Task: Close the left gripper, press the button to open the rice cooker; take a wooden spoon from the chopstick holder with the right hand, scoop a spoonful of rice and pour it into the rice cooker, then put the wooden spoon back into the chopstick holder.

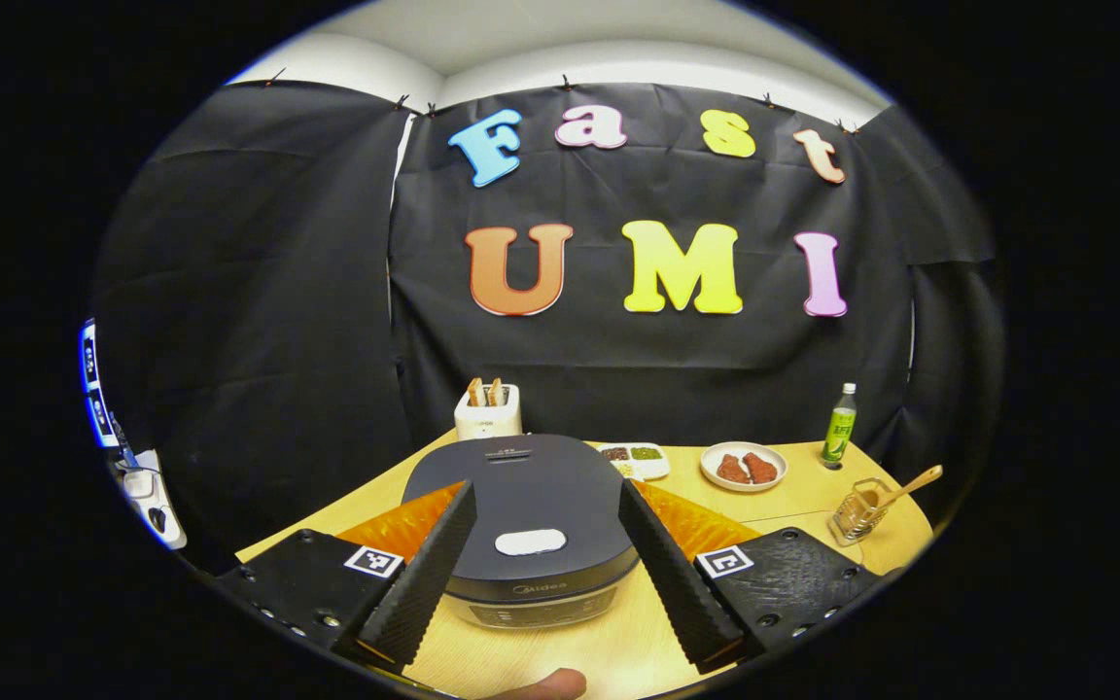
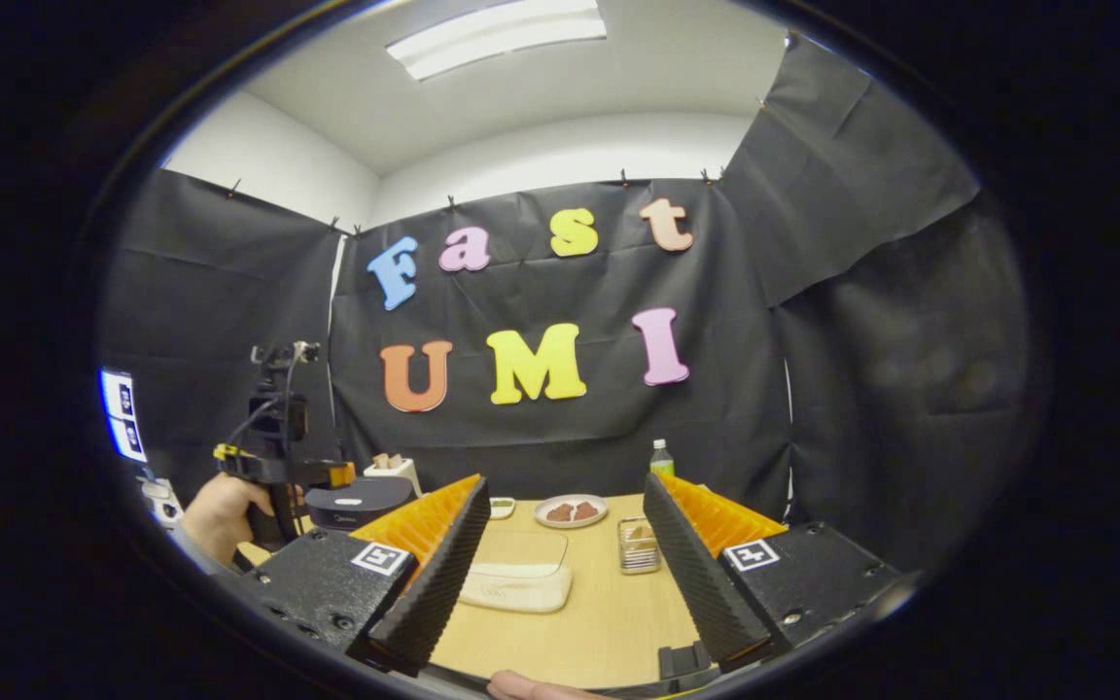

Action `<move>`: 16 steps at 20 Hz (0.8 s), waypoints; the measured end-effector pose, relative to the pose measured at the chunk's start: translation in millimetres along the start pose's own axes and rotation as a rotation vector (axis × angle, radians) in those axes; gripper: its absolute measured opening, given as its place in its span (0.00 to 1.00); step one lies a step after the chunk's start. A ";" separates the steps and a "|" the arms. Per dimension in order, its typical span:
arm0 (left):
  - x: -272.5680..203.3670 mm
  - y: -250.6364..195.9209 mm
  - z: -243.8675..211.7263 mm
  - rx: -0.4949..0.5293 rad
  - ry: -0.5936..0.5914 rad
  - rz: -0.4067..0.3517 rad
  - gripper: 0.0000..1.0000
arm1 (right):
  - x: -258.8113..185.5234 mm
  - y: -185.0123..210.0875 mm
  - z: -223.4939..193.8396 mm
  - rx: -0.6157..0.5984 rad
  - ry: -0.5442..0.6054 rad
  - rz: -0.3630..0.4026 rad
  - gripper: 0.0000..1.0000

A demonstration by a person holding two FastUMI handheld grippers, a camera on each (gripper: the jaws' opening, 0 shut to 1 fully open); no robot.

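The dark rice cooker (image 1: 521,506) stands on the wooden table (image 1: 793,506) with its lid down and a white button (image 1: 531,542) on top. My left gripper (image 1: 545,486) is open, its fingers spread to either side of the cooker's lid and a little above it. At the right, the wooden spoon (image 1: 910,483) leans in the wire chopstick holder (image 1: 859,510). My right gripper (image 2: 565,481) is open and holds nothing, back from the table's near edge. Ahead of it lie a shallow pale rice container (image 2: 518,574) and the chopstick holder (image 2: 638,544). The rice cooker (image 2: 358,501) sits at the far left.
A toaster (image 1: 488,410) with bread stands behind the cooker. A small divided dish (image 1: 634,459), a plate of meat (image 1: 743,467) and a green bottle (image 1: 839,425) line the table's back. A hand (image 2: 220,515) grips the left gripper's handle at the left.
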State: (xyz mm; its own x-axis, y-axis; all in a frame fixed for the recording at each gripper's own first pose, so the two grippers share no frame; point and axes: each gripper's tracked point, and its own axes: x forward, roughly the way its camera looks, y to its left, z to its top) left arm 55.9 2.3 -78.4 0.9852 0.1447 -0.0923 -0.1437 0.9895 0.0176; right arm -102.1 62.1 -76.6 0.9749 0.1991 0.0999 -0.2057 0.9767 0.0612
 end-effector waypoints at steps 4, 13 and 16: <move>-38.2 -14.4 20.5 0.030 -0.036 -0.025 0.94 | -3.3 -1.3 5.6 -0.004 -0.003 -0.005 1.00; -127.3 -42.4 36.2 0.049 -0.147 -0.107 0.94 | -15.6 -5.8 16.0 -0.016 -0.031 -0.018 1.00; -148.1 -42.6 32.8 0.051 -0.168 -0.093 0.94 | -7.0 -20.1 10.1 -0.028 -0.005 -0.043 1.00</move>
State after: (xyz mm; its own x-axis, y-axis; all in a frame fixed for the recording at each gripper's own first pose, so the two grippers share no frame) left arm -80.8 -61.4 -32.8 0.9964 0.0459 0.0717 -0.0508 0.9964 0.0675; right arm -105.6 40.3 -68.5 0.9823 0.1569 0.1026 -0.1614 0.9862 0.0376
